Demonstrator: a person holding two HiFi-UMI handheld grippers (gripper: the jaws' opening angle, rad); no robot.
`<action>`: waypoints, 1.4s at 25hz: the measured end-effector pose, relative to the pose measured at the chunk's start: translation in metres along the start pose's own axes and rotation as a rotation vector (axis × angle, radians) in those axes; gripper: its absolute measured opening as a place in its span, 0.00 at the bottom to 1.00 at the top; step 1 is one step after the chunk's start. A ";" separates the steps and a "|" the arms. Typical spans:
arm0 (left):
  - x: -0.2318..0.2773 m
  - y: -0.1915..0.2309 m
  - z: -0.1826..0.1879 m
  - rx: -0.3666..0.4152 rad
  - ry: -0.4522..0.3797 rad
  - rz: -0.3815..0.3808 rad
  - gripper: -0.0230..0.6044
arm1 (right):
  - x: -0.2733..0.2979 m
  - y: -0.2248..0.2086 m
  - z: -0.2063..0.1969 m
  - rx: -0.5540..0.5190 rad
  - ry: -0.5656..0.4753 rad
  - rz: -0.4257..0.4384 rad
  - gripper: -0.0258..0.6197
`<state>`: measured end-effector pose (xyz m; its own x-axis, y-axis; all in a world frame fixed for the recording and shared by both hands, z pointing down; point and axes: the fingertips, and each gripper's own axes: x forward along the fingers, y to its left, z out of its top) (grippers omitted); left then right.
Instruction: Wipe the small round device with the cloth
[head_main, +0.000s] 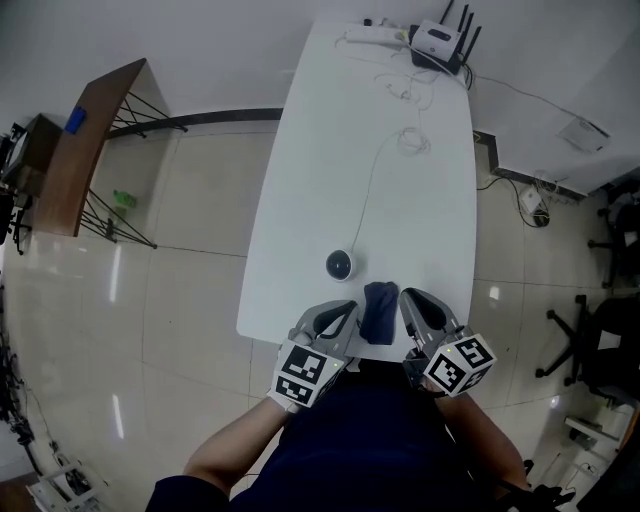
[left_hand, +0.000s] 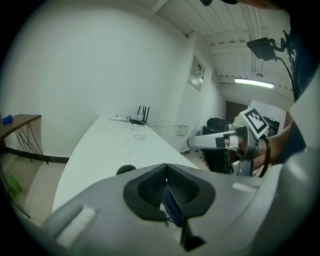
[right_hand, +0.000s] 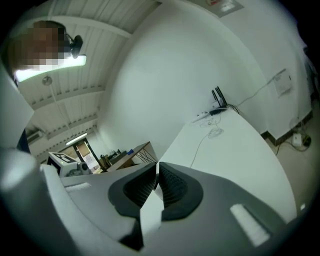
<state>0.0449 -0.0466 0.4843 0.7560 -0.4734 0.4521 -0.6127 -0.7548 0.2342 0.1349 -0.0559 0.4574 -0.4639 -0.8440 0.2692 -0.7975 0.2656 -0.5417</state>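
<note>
Plainly, the wiping itself has not begun. In the head view the small round device (head_main: 340, 265) sits bare on the white table (head_main: 410, 200), near the edge closest to me. Its thin cable (head_main: 368, 190) runs off toward 12 o'clock, where a router (head_main: 438, 42) stands at the far end. The dark blue cloth (head_main: 379, 312) is at about 5 o'clock from the device, near it but not touching, bunched between my two tools at the near edge. I cannot tell whether it rests on the surface or hangs just above it. The left hand-held gripper (head_main: 338, 318) is at the cloth's 9 o'clock side. In the left gripper view its pads are pressed together with a sliver of blue fabric caught between them, so I judge it has the cloth pinched by an edge. The right hand-held gripper (head_main: 422, 312) is at the cloth's 3 o'clock side. In the right gripper view its jaws are drawn all but together with no blue between them, only white, which I take for the table seen past them, so I read it as closed on nothing. The pickup looks done, or nearly so. What is left is to carry the cloth toward 11 o'clock, lay it on the device and rub across its top and sides. One pinched edge is a thin hold, so the cloth may slip or trail on the way.
</note>
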 end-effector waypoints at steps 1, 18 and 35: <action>-0.001 0.001 0.003 0.022 -0.013 0.002 0.04 | 0.001 0.004 0.002 -0.044 -0.002 -0.005 0.08; -0.003 0.008 0.032 0.129 -0.093 0.008 0.04 | -0.002 0.022 0.020 -0.251 -0.061 -0.074 0.06; -0.005 0.010 0.032 0.141 -0.102 0.015 0.04 | -0.001 0.024 0.015 -0.253 -0.049 -0.078 0.06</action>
<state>0.0429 -0.0661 0.4570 0.7710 -0.5232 0.3631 -0.5909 -0.8003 0.1015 0.1220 -0.0560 0.4323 -0.3831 -0.8862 0.2604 -0.9039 0.3017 -0.3031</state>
